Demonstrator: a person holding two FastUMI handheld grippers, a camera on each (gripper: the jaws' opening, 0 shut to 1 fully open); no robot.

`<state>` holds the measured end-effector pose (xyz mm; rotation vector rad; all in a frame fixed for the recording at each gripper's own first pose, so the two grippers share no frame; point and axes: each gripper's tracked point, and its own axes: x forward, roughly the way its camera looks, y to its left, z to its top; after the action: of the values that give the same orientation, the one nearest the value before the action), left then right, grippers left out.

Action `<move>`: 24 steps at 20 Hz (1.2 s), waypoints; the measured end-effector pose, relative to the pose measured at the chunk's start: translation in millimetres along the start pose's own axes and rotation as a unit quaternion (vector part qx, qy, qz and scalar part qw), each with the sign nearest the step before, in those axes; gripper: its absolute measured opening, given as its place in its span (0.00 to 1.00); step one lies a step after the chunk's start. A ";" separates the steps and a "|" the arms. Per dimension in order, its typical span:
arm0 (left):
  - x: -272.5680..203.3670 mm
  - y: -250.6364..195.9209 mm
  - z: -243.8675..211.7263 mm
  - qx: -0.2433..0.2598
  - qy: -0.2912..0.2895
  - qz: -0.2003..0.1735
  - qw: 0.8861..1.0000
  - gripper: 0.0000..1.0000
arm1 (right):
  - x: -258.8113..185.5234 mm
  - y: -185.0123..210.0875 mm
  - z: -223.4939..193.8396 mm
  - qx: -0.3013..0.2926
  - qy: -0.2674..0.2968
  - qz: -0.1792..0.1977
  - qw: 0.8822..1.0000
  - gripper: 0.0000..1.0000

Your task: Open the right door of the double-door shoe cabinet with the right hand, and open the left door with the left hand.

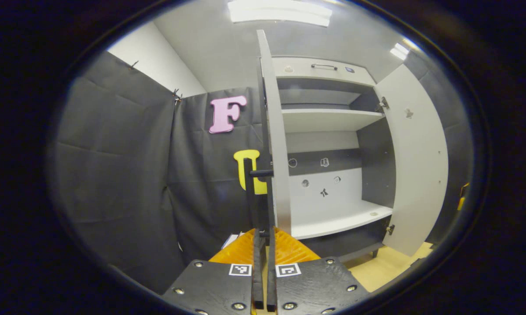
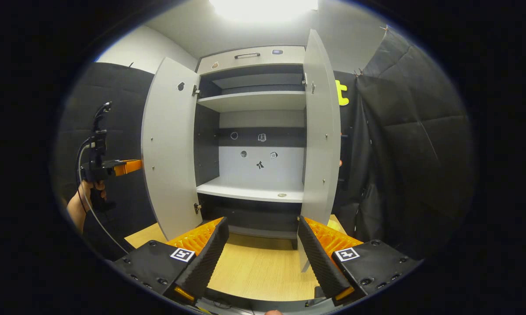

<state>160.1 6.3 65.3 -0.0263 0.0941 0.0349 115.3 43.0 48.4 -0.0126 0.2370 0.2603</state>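
The shoe cabinet stands with both doors swung wide, showing bare shelves. In the left gripper view the left door is seen edge-on, with its dark bar handle on the outer face. My left gripper is shut on the lower end of that handle. The right door hangs open at the far side. In the right gripper view my right gripper is open and holds nothing, low in front of the cabinet between the left door and the right door. A hand holds the left gripper against the left door's outer face.
Black cloth walls close in on both sides of the cabinet. A light wooden floor lies in front of it. The back panel carries small stickers. A drawer front with a handle tops the cabinet.
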 end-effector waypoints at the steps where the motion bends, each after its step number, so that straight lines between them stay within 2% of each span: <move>1: -9.5 -5.9 1.9 -0.002 -0.002 -0.001 1.000 0.05 | -0.6 0.1 1.0 0.002 -0.003 -0.001 1.000 1.00; 5: -41.9 -26.7 6.0 0.001 -0.008 -0.005 1.000 0.06 | -0.3 0.9 4.5 0.008 -0.015 -0.005 1.000 1.00; 6: -49.1 -32.9 7.0 0.001 -0.008 -0.008 1.000 0.05 | -1.4 0.4 5.1 0.009 -0.017 -0.006 1.000 0.97; 7: -57.7 -38.9 7.2 -0.001 -0.008 -0.010 1.000 0.05 | -2.0 0.1 5.8 0.009 -0.020 -0.007 1.000 1.00; 11: -90.1 -61.5 -2.8 -0.007 0.001 -0.020 1.000 0.05 | -5.7 -0.6 8.2 0.007 -0.032 -0.016 0.999 1.00; 12: -95.8 -64.9 -5.7 -0.006 0.002 -0.020 1.000 0.05 | -7.2 0.4 9.2 0.008 -0.036 -0.017 0.999 0.97; 13: -101.6 -67.2 -7.8 -0.003 0.004 -0.016 1.000 0.05 | -8.2 1.0 10.6 0.011 -0.040 -0.019 0.999 1.00; 14: -106.1 -67.1 -9.8 0.000 0.005 -0.012 1.000 0.05 | -9.9 2.1 10.5 0.015 -0.044 -0.020 0.999 0.97; 16: -113.8 -70.2 -12.1 0.000 0.007 -0.009 1.000 0.05 | -15.3 2.8 10.7 0.020 -0.050 -0.023 0.998 1.00; 17: -117.9 -72.2 -12.5 0.000 0.007 -0.007 1.000 0.06 | -16.6 2.3 9.9 0.019 -0.051 -0.026 0.998 0.97; 18: -121.2 -73.1 -12.8 -0.001 0.006 -0.005 1.000 0.07 | -17.0 3.1 9.0 0.019 -0.052 -0.027 0.998 1.00; 22: -129.6 -81.0 -15.0 -0.002 0.008 -0.006 1.000 0.11 | -21.1 1.9 6.9 0.029 -0.053 -0.031 0.998 0.97; 24: -131.5 -91.4 -14.8 0.000 0.006 -0.020 1.000 0.50 | -23.4 -0.4 5.0 0.033 -0.053 -0.035 0.997 0.97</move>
<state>31.2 -89.8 65.2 -0.0288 0.1059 -0.0042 94.6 36.9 58.8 0.0578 0.1395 0.1834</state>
